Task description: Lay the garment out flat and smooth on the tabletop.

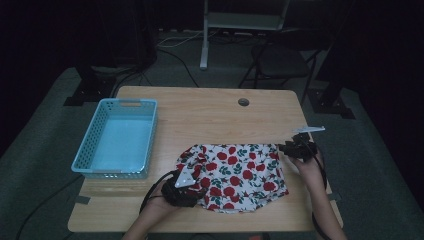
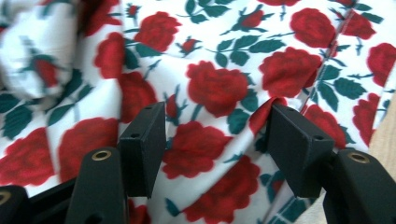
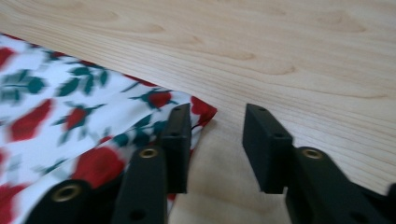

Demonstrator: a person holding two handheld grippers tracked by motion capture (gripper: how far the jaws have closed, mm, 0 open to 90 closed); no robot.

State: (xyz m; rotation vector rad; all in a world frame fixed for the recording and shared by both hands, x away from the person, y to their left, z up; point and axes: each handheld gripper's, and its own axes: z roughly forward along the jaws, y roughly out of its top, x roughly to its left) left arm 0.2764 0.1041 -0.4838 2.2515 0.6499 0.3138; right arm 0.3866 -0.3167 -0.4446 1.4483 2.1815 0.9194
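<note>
Rose-print cloth lies spread on the near half of the wooden desk, somewhat bunched at its left end. Left gripper sits at the cloth's near-left edge; in the left gripper view its fingers stand apart over the fabric, a raised fold between them, pads not pressing on it. Right gripper is at the cloth's far-right corner; in the right gripper view its fingers are parted, one finger over the cloth's corner, the other over bare wood, nothing gripped. Blue perforated basket stands on the desk's left side, well apart from the cloth. A round cable hole sits near the desk's far edge. A dark chair stands behind the desk. No object lies between either gripper and the cloth.
</note>
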